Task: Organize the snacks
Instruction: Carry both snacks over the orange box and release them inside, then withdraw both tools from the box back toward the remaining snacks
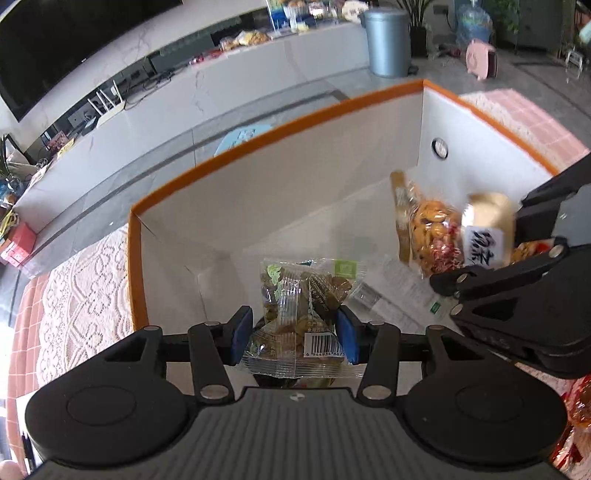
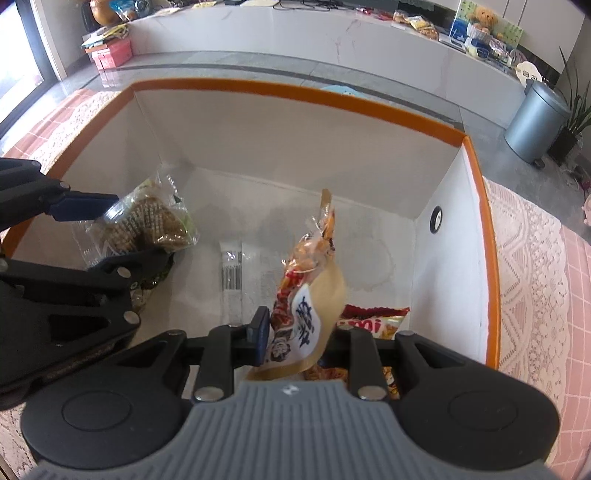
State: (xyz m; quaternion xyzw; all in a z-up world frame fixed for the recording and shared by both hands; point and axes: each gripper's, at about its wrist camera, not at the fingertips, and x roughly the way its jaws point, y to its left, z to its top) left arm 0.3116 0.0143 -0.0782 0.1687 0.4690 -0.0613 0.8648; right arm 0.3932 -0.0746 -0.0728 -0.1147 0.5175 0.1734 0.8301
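A white box with an orange rim [image 1: 258,138] [image 2: 295,92] stands on a lace tablecloth. My left gripper [image 1: 293,332] is shut on a clear packet of brown snacks [image 1: 295,295] and holds it inside the box at its left side; the packet also shows in the right wrist view [image 2: 147,221]. My right gripper [image 2: 299,332] is shut on a tan and orange snack bag with a white label [image 2: 310,288] and holds it inside the box; the bag also shows in the left wrist view [image 1: 443,232]. A red snack bag [image 2: 373,321] lies on the box floor under the right gripper.
A clear wrapper with a barcode [image 2: 232,277] lies on the box floor. The lace cloth over pink check [image 2: 535,258] surrounds the box. Beyond are a long white counter with snacks [image 2: 332,33], a grey bin [image 2: 535,122] and a plant.
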